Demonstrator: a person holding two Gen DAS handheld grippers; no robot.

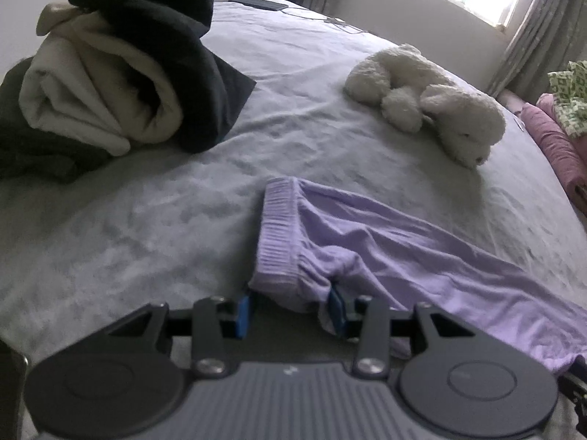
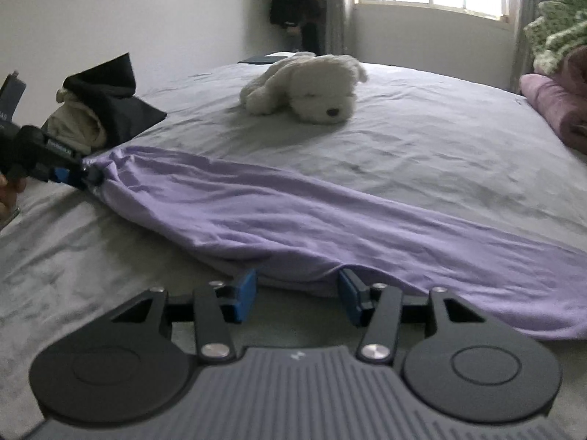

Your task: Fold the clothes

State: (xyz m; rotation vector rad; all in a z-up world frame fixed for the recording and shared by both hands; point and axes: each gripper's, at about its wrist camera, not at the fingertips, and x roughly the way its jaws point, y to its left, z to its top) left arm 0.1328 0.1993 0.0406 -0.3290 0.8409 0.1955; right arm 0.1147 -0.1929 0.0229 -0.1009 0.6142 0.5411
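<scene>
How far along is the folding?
Done: purple pants spread lengthwise on the bed, no fold yet. In hand: left gripper jaws grip the waistband; right gripper sits at the leg's edge, jaws open. Left: fold the pants; the cream and black pile beside them looks unfolded.

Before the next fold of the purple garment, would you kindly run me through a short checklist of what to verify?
1. Left tongs on the waistband end of the purple garment: cloth sits between the fingers; whether they press it, cannot tell.
2. Right tongs at the garment's near edge: open, cloth not gripped; not ok yet.
3. Garment laid flat: wrinkled, bunched by the left tongs; not ok.
4. Plush dog apart from the garment: ok.
5. Pile of dark and cream clothes clear of the garment: ok.
6. Bed sheet bare beyond the garment: ok.
</scene>
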